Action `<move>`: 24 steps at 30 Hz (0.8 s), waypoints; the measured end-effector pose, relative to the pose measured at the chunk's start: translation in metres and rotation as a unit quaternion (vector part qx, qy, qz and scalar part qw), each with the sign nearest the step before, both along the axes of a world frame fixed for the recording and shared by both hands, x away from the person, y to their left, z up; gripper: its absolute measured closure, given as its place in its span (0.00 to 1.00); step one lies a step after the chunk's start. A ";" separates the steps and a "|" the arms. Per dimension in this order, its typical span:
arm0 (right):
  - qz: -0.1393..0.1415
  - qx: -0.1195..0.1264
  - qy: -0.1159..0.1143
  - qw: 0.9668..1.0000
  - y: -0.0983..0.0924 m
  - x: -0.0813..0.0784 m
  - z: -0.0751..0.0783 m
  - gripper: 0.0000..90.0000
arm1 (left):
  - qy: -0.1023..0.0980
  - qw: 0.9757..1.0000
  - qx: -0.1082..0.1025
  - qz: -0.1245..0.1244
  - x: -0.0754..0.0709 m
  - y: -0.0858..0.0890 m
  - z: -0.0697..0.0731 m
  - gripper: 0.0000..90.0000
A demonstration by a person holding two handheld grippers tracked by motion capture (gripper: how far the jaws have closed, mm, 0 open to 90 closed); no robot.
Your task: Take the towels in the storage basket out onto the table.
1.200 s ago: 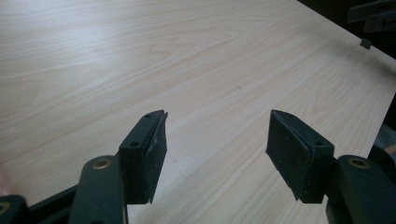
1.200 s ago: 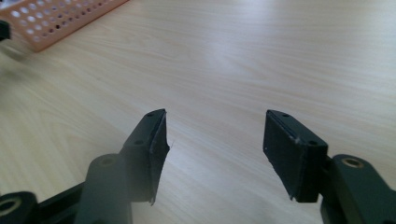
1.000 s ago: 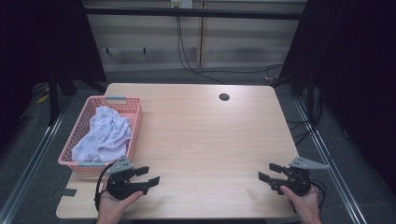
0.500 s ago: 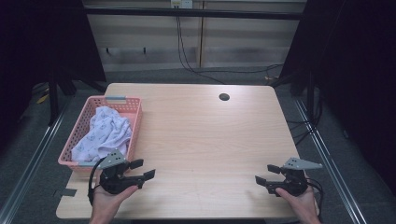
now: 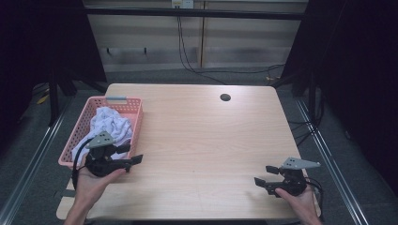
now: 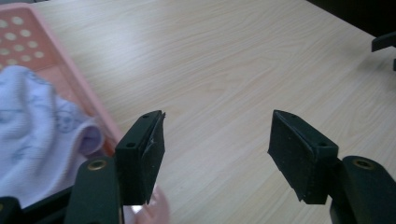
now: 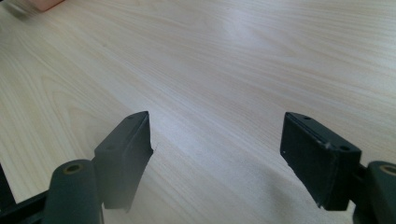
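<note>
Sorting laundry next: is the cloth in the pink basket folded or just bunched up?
Bunched up. The white cloth lies in a crumpled heap with loose folds inside the pink basket, with no flat, squared edges.

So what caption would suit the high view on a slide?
Two open grippers, left by a pink basket of cloth, right over bare table.

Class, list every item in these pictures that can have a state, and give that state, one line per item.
left gripper: open, nothing between its jaws, beside the basket's near corner.
right gripper: open, nothing held, jaws have just been opening, above bare table.
pink basket: upright on the table's left side, holding cloth.
white cloth: crumpled, lying in the basket.
table: bare wood, with a dark round hole near the far edge.
</note>
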State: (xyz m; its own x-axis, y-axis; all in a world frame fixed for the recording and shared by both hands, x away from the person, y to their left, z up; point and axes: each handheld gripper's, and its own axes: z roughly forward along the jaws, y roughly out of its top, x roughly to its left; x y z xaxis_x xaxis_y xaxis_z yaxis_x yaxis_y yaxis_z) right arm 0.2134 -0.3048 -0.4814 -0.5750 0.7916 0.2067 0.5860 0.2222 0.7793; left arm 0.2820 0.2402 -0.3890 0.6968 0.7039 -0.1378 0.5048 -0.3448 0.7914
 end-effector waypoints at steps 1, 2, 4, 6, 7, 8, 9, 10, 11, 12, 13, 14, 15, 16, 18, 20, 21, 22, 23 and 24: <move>0.000 0.000 0.000 1.000 0.000 0.000 0.000 0.27 | 0.000 1.000 0.000 0.000 0.000 0.000 0.000 0.38; 0.003 -0.001 0.002 1.000 0.001 0.000 0.000 0.27 | 0.001 1.000 0.016 0.009 0.007 0.006 0.007 0.36; 0.004 -0.005 0.001 1.000 0.002 0.000 0.000 0.27 | 0.008 1.000 0.024 0.014 0.011 0.010 0.010 0.33; 0.006 -0.004 -0.002 1.000 0.004 -0.001 0.002 0.27 | 0.010 0.999 0.031 0.031 0.022 0.019 0.014 0.27; 0.006 -0.004 -0.002 1.000 0.004 -0.001 0.002 0.27 | 0.014 0.999 0.037 0.035 0.027 0.023 0.015 0.27; 0.008 -0.006 -0.004 1.000 0.005 0.000 0.002 0.27 | 0.024 0.997 0.050 0.049 0.037 0.030 0.017 0.28; 0.010 -0.006 -0.004 1.000 0.005 0.001 0.002 0.27 | 0.033 0.997 0.052 0.054 0.044 0.034 0.017 0.25; 0.010 -0.006 -0.004 1.000 0.005 0.001 0.002 0.27 | 0.033 0.997 0.052 0.054 0.044 0.034 0.017 0.24; 0.011 -0.006 -0.003 1.000 0.006 0.002 0.001 0.27 | 0.043 0.995 0.061 0.066 0.052 0.039 0.016 0.24; 0.012 -0.007 0.000 1.000 0.006 0.002 0.001 0.27 | 0.052 0.994 0.072 0.069 0.059 0.043 0.015 0.23; 0.015 -0.005 0.002 1.000 0.006 0.003 0.001 0.27 | 0.062 0.991 0.087 0.080 0.068 0.046 0.013 0.21; 0.017 -0.006 0.001 1.000 0.007 0.003 0.001 0.27 | 0.073 0.987 0.110 0.091 0.078 0.049 0.009 0.20; 0.020 -0.005 0.001 1.000 0.007 0.004 0.001 0.27 | 0.085 0.986 0.112 0.090 0.084 0.052 0.005 0.18; 0.020 -0.007 0.003 1.000 0.008 0.004 0.001 0.28 | 0.091 0.987 0.105 0.085 0.090 0.055 0.001 0.18; 0.019 -0.014 0.003 1.000 0.009 0.004 0.001 0.28 | 0.107 0.985 0.105 0.085 0.098 0.058 -0.006 0.18; 0.023 -0.014 0.002 1.000 0.009 0.004 0.000 0.28 | 0.110 0.985 0.101 0.092 0.103 0.060 -0.010 0.18; 0.024 -0.014 0.002 1.000 0.009 0.004 0.000 0.28 | 0.121 0.980 0.121 0.097 0.112 0.060 -0.017 0.18; 0.026 -0.015 0.002 1.000 0.009 0.004 0.000 0.28 | 0.121 0.980 0.121 0.097 0.112 0.060 -0.017 0.19; 0.026 -0.016 0.001 1.000 0.010 0.004 0.000 0.28 | 0.140 0.974 0.145 0.106 0.121 0.059 -0.022 0.19; 0.028 -0.018 0.003 0.999 0.010 0.004 -0.001 0.28 | 0.143 0.972 0.152 0.110 0.123 0.058 -0.024 0.18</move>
State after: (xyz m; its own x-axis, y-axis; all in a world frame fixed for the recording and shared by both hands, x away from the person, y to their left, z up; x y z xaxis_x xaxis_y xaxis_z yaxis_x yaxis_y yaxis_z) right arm 0.2176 -0.2951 -0.4819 -0.6178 0.7650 0.1820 0.5760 0.2828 0.7670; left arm 0.4054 0.2984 -0.4129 0.4883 0.8702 -0.0661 0.7770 -0.3990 0.4870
